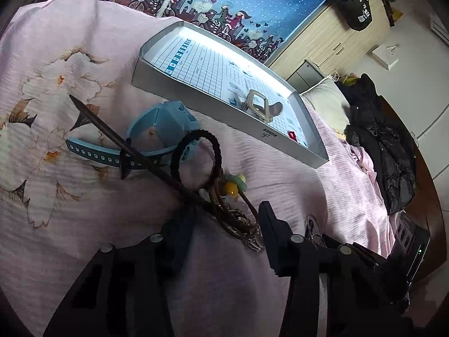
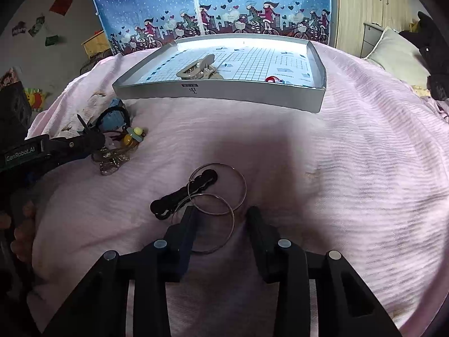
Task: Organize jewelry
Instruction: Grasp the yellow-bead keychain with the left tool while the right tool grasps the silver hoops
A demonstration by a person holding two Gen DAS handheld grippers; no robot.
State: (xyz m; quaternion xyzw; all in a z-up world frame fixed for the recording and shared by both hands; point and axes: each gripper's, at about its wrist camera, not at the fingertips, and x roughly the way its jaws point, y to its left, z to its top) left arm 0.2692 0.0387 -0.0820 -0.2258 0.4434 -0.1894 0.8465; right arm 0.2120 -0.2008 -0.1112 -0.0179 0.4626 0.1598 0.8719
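On the pink bedspread (image 1: 84, 168) my left gripper (image 1: 224, 224) stands open, its fingers on either side of a heap of brown bracelet and metal ornament (image 1: 238, 221). Just beyond lie a dark hair stick (image 1: 134, 151), a blue watch (image 1: 160, 134), a black hair tie (image 1: 196, 151) and a yellow bead charm (image 1: 233, 187). My right gripper (image 2: 221, 216) is open over two silver hoops (image 2: 224, 188), beside a black wavy hair clip (image 2: 182, 196). The grey tray (image 2: 224, 92) holds a beige claw clip (image 2: 196, 70) and a small red piece (image 2: 271, 79).
The left gripper (image 2: 89, 140) and a person's hand (image 2: 22, 224) show at the left of the right wrist view. A pillow (image 1: 328, 101), a black jacket (image 1: 387, 151) and a dark device (image 1: 415, 252) lie right of the tray. A blue patterned wardrobe (image 2: 210, 5) stands behind.
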